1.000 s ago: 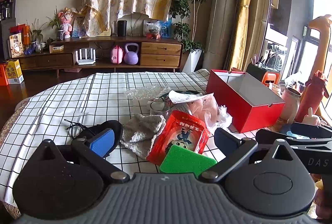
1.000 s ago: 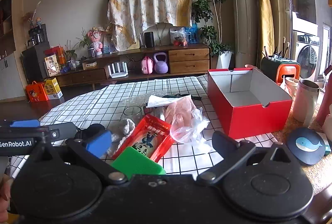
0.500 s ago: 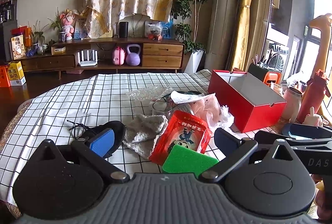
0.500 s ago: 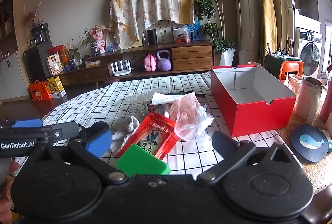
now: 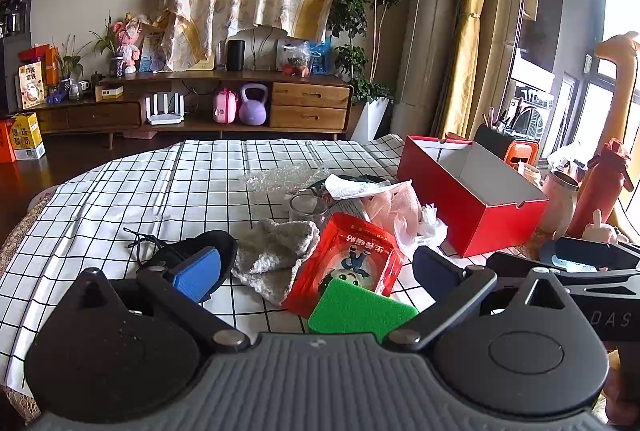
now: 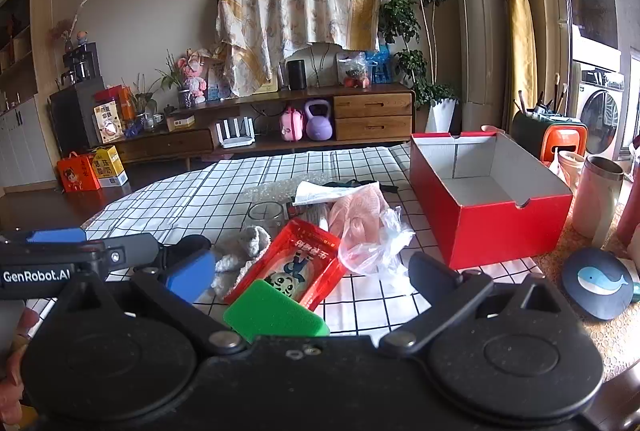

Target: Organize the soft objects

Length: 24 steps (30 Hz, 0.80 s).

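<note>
Black claw (image 5: pixel 316 273); blue pad, "GenRobot.AI" lettering.

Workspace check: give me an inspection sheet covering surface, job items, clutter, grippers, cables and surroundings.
Surface: table under black-and-white checked cloth.
Job's things: grey knitted cloth, green sponge, pink item in clear plastic bag, red printed snack pouch; open red cardboard box holds nothing seen.
Clutter: glass jar, bubble wrap, white paper.
Grippers: left gripper and right gripper open, holding nothing.
Cables: thin black cord beside black pouch.
Surroundings: wooden sideboard, purple kettlebell.
</note>
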Each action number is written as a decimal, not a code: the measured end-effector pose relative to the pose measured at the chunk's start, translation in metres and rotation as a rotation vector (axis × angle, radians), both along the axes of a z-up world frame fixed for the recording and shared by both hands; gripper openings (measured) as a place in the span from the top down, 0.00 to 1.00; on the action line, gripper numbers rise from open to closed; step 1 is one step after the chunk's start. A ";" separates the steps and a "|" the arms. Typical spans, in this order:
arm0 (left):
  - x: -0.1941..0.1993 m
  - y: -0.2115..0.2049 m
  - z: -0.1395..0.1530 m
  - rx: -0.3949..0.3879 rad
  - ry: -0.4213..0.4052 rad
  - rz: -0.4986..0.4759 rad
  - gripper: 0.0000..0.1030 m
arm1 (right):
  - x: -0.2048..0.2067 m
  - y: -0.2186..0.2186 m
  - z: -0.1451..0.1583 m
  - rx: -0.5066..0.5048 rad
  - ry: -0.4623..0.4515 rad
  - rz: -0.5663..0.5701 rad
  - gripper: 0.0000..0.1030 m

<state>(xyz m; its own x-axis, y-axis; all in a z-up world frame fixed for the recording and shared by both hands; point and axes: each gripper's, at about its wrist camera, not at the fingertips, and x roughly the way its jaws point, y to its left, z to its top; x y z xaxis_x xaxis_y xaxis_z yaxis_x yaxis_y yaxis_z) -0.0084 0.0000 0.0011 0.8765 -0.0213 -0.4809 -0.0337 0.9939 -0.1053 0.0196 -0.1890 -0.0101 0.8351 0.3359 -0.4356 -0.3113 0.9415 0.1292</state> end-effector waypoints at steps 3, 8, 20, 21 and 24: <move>0.001 0.001 0.000 -0.002 0.001 0.000 0.00 | 0.001 0.000 0.000 -0.002 -0.001 0.000 0.00; 0.004 0.001 -0.003 -0.007 0.006 -0.003 0.00 | 0.001 0.000 0.000 -0.007 -0.005 -0.001 0.00; 0.020 0.030 -0.023 -0.026 0.066 0.044 0.00 | 0.019 0.004 -0.013 -0.042 0.045 0.041 0.05; 0.022 0.032 -0.025 -0.024 0.071 0.049 0.00 | 0.020 0.004 -0.015 -0.046 0.049 0.046 0.05; 0.030 0.044 -0.028 -0.023 0.082 0.066 0.00 | 0.025 0.005 -0.019 -0.061 0.060 0.058 0.09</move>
<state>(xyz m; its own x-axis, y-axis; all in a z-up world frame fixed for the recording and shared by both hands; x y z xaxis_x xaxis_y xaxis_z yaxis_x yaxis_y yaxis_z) 0.0219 0.0436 -0.0272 0.8343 0.0233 -0.5509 -0.1082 0.9866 -0.1221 0.0445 -0.1836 -0.0296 0.7866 0.3544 -0.5056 -0.3590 0.9287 0.0924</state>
